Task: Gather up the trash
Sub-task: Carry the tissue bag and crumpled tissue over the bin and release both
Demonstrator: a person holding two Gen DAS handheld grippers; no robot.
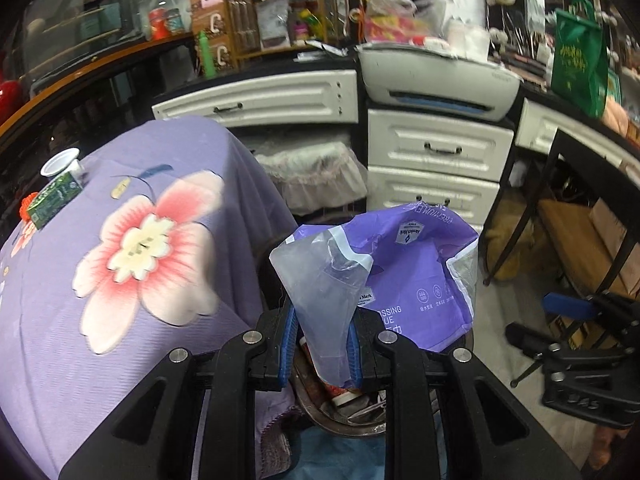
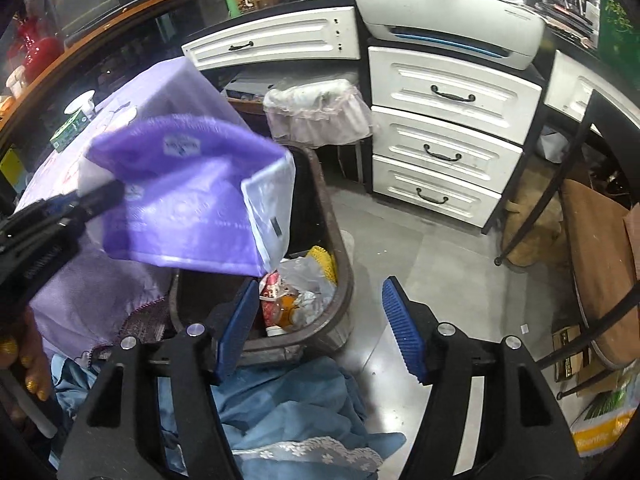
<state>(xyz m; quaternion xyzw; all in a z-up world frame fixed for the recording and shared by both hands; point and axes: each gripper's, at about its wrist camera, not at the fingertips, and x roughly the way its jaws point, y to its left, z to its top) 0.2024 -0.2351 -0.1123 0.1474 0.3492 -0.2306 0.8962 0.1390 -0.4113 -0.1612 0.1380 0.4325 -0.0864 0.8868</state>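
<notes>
Bright indoor light; fisheye-warped, blurred edges

Cluttered room, grey tiled floor

White drawers stand beyond the jaws under a printer; wooden shelf behind, black-legged chair right.
</notes>
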